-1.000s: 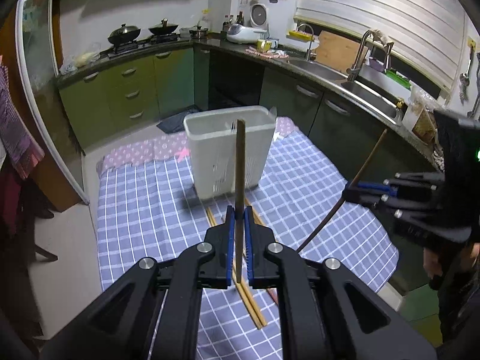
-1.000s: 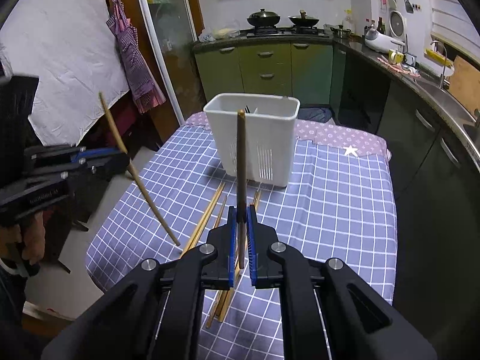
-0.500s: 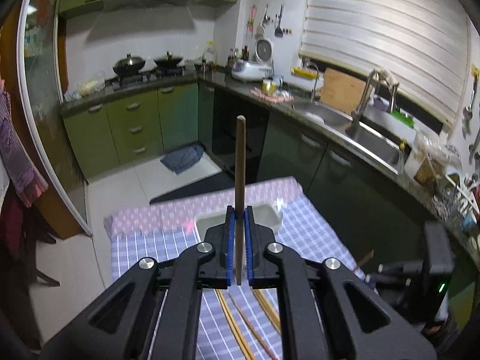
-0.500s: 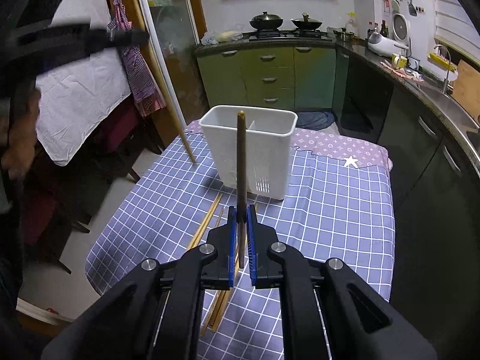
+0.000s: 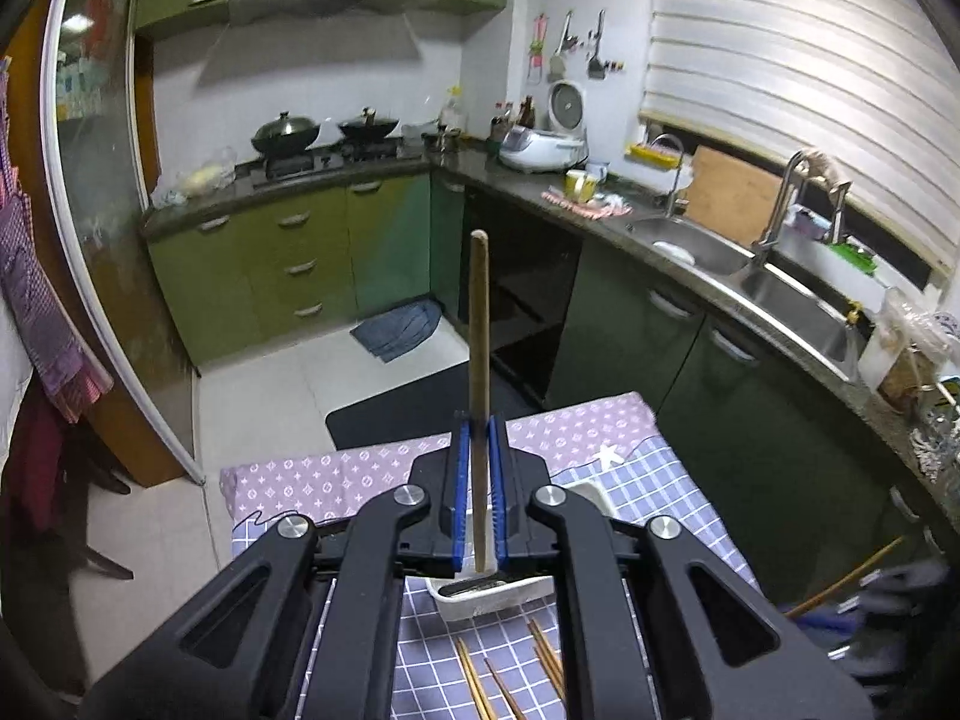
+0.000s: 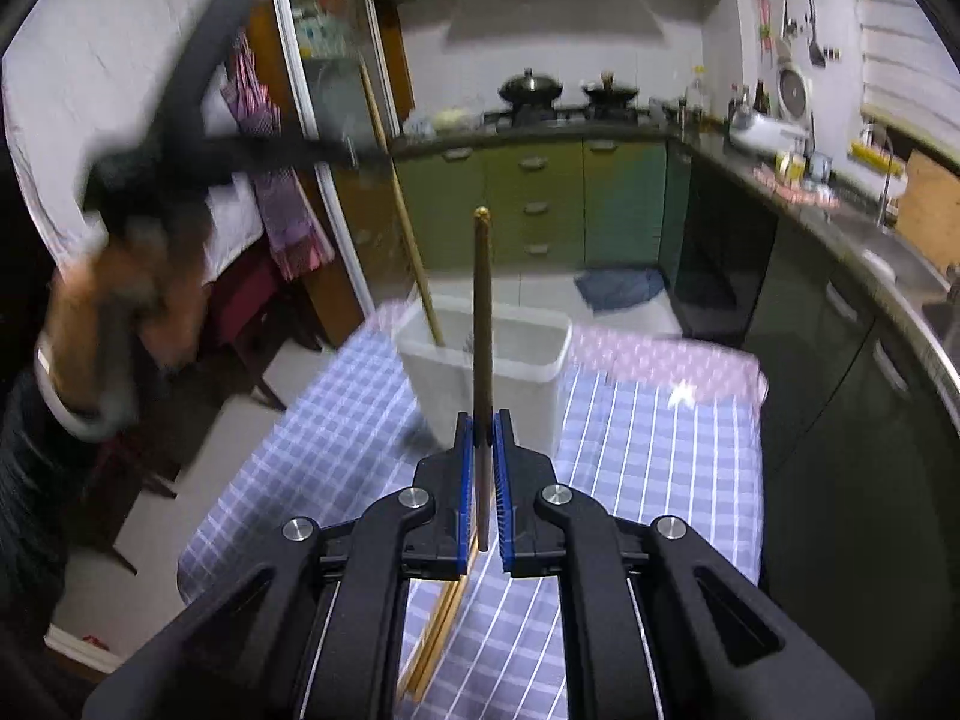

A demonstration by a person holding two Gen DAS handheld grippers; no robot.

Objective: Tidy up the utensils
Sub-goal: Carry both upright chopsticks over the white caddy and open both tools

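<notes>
My left gripper [image 5: 479, 420] is shut on a wooden chopstick [image 5: 479, 360] and is raised above the white utensil basket [image 5: 480, 597]. In the right wrist view the left gripper [image 6: 360, 153] holds that chopstick [image 6: 399, 216] with its lower tip inside the basket [image 6: 486, 360]. My right gripper [image 6: 479, 420] is shut on a second wooden chopstick [image 6: 482, 324], upright in front of the basket. Several loose chopsticks [image 5: 510, 684] lie on the checked cloth in front of the basket; they also show in the right wrist view [image 6: 441, 618].
The table carries a blue checked cloth [image 6: 648, 468] over a pink patterned one [image 5: 336, 480]. Green cabinets [image 5: 288, 258], a stove with woks [image 5: 324, 132] and a sink counter [image 5: 750, 276] stand around it. A chair [image 6: 252, 306] stands at the table's left.
My left gripper has risen high and swung over the basket, and its chopstick tip now dips into the basket. My right gripper has stayed in front of the basket with its chopstick.
</notes>
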